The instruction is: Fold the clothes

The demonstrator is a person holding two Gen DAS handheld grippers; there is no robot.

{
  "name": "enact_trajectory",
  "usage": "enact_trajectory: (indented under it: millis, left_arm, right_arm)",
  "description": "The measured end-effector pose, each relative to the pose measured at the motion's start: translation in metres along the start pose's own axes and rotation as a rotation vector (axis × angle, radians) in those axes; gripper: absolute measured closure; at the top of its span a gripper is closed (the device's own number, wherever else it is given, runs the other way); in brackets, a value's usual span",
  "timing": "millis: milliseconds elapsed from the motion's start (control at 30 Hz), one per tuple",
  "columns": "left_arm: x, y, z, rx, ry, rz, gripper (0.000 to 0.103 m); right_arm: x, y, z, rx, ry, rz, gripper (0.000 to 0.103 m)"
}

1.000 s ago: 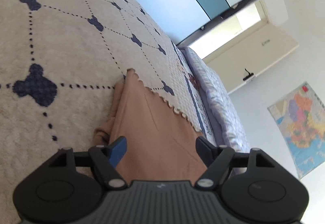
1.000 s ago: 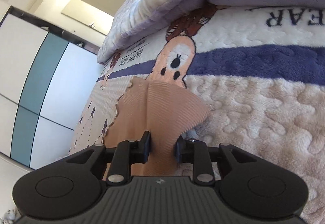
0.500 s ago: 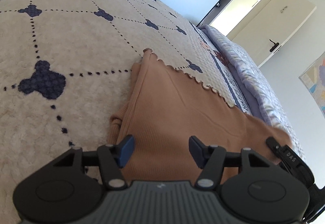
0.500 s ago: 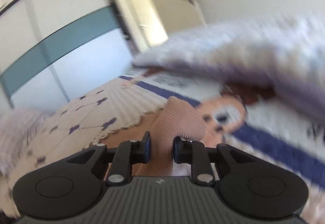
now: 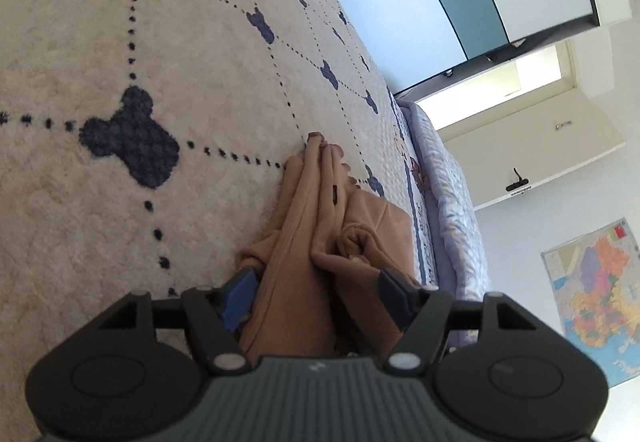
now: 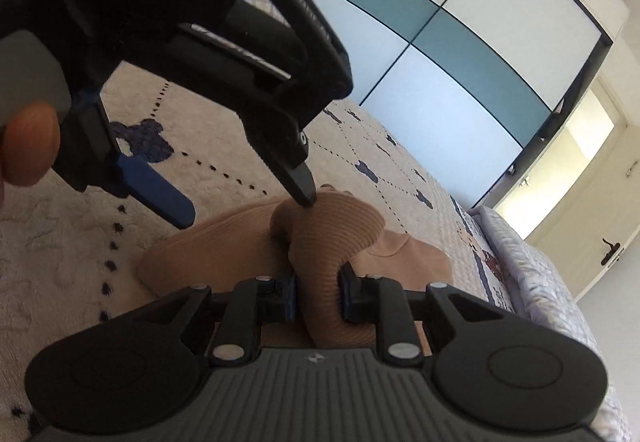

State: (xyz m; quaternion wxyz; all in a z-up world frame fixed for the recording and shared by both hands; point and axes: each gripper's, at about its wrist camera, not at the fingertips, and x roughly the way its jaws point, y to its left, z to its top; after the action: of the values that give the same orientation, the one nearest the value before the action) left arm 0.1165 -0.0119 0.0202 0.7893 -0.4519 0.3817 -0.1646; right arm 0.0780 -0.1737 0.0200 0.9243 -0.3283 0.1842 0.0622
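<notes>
While your right gripper [image 6: 318,296] pinches a raised fold of the tan ribbed garment [image 6: 332,238], your left gripper [image 5: 316,292] straddles bunched cloth, jaws wide and opening, pads not pressing. Garment lies on the cream bear-print blanket [image 5: 120,41]; beyond, wardrobe [image 6: 460,53] and door [image 6: 592,234].

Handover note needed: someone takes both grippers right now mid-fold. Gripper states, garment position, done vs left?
Right gripper: shut on a bunched fold of the tan ribbed garment.
Left gripper: jaws opening, cloth between them, not pinched; one fingertip pokes the raised fold.
Garment lies bunched on the cream blanket, on the bed.
Done: one side gathered over the rest.
Left: probably lay the fold flat, smooth, finish folding.
</notes>
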Motion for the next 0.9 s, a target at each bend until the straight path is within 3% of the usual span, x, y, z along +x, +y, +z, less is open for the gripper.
enact_trajectory:
  millis: [300, 367, 433, 600, 700, 767, 900]
  left_arm:
    - [-0.013, -0.001, 0.011, -0.021, -0.059, -0.039, 0.034]
    - [-0.011, -0.002, 0.011, -0.009, -0.060, -0.031, 0.034]
    - [-0.011, -0.007, 0.010, 0.047, -0.071, 0.034, 0.033]
    - [-0.014, -0.003, 0.017, 0.020, -0.072, -0.003, 0.033]
    - [-0.018, -0.003, 0.022, 0.039, -0.088, 0.028, 0.033]
    - [-0.019, -0.004, 0.023, 0.048, -0.090, 0.030, 0.033]
    - [-0.013, -0.013, 0.018, 0.090, -0.073, 0.024, 0.033]
  right_arm:
    - [-0.017, -0.006, 0.005, -0.038, -0.125, -0.024, 0.081]
    - [-0.008, 0.008, 0.003, -0.132, -0.053, -0.008, 0.080]
    - [0.005, 0.022, -0.001, -0.213, 0.025, -0.005, 0.079]
    - [0.001, 0.016, 0.008, -0.180, 0.006, -0.008, 0.071]
    - [-0.013, -0.006, 0.007, -0.094, -0.044, 0.096, 0.055]
    - [-0.024, -0.031, 0.004, 0.020, -0.070, 0.168, 0.052]
    - [-0.053, -0.093, -0.001, 0.397, -0.110, 0.374, 0.049]
